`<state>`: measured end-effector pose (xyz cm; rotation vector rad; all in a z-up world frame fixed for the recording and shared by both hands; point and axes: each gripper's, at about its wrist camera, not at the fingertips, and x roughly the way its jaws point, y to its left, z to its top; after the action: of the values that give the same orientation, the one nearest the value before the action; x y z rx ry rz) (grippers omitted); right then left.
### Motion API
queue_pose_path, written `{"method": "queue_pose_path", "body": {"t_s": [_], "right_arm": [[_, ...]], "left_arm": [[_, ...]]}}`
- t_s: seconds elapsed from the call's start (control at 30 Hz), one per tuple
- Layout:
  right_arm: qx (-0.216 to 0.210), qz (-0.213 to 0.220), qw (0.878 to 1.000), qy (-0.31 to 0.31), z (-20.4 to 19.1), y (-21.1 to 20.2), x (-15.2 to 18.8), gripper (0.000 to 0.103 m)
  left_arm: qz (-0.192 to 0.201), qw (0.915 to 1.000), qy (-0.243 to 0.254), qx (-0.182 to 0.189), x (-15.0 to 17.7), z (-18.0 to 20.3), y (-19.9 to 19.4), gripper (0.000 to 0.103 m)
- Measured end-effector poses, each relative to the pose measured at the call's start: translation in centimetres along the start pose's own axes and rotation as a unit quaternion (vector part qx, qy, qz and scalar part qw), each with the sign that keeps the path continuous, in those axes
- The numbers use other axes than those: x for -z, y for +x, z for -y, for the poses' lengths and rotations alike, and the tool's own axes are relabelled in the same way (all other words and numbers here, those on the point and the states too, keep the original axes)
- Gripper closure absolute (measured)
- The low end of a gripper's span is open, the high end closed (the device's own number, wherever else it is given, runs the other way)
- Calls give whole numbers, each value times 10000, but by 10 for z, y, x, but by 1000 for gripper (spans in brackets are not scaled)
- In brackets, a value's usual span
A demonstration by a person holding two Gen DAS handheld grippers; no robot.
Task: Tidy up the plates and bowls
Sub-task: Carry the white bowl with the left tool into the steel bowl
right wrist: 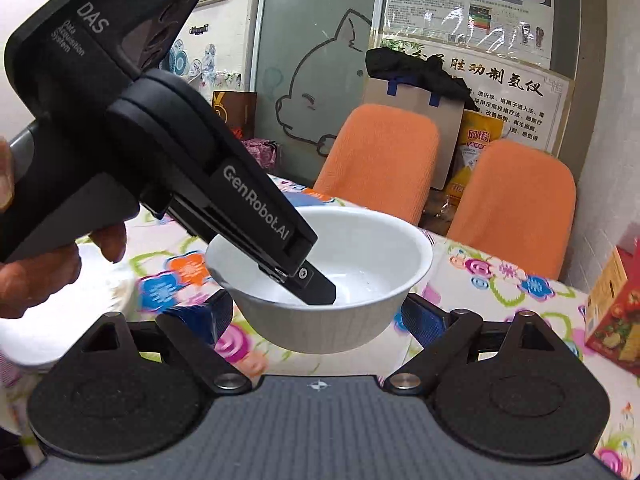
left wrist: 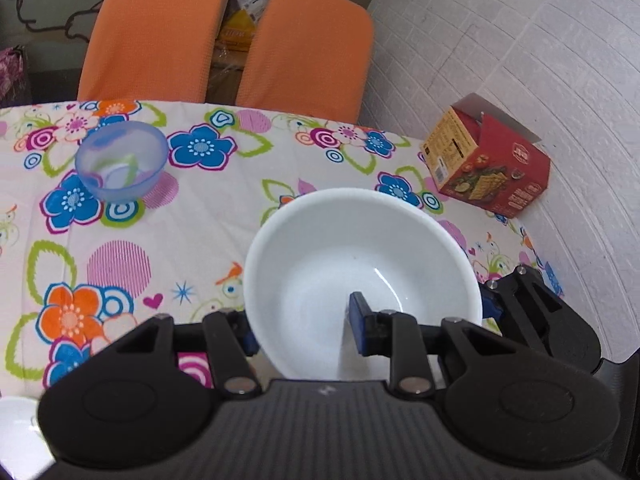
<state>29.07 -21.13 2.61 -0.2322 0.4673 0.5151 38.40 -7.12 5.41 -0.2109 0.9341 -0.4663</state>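
The desk is covered by a soft, quilted cloth printed with bright flowers in blue, orange, pink and green. Beyond its far edge, at twelve o'clock in the left wrist view, stand two chairs with rounded backs in nubbly orange fabric. At two o'clock a red cardboard box sits on the desk, its top flap open.

The white bowl is smooth, glossy and round, with a deep curved wall. It is held up off the cloth by the left tool, which is clenched on the near rim: one blue-padded finger sits inside the bowl and the other outside the wall at about eight o'clock. In the right wrist view the same bowl hangs above the cloth between the two spread fingers of the right tool, which is released and grips nothing; its blue pads stand apart from the bowl's sides. A hand grips the left tool's black handle at nine o'clock.

A small bowl of translucent blue plastic rests on the desk at ten o'clock in the left wrist view, well apart from the white one.
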Motion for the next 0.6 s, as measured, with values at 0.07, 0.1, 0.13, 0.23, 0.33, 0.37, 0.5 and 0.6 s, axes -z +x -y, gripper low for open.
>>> {"method": "queue_pose_path", "body": {"t_s": [0.07, 0.1, 0.13, 0.23, 0.33, 0.37, 0.5, 0.6], "right_arm": [[29, -40, 10000, 64, -15, -18, 12, 24], [78, -66, 9999, 85, -23, -25, 18, 24], [126, -91, 9998, 91, -30, -30, 24, 24], [271, -150, 9992, 233, -43, -40, 41, 24], [296, -176, 9982, 493, -50, -45, 55, 24], [298, -190, 9979, 535, -51, -45, 58, 24], [334, -220, 9974, 599, -56, -45, 68, 25], [347, -260, 9974, 567, -63, -48, 75, 24]], "left_arm": [[-27, 9998, 175, -52, 22, 12, -11, 76], [-50, 9997, 242, -55, 33, 17, -15, 76], [-74, 9995, 307, -60, 44, 21, -17, 76], [-113, 9984, 544, -128, 73, 32, -20, 76], [-147, 9968, 740, -251, 93, 38, -18, 76], [-168, 9965, 766, -277, 99, 38, -17, 76], [-247, 9970, 682, -281, 112, 33, -13, 76], [-224, 9970, 628, -396, 119, 28, -12, 76]]}}
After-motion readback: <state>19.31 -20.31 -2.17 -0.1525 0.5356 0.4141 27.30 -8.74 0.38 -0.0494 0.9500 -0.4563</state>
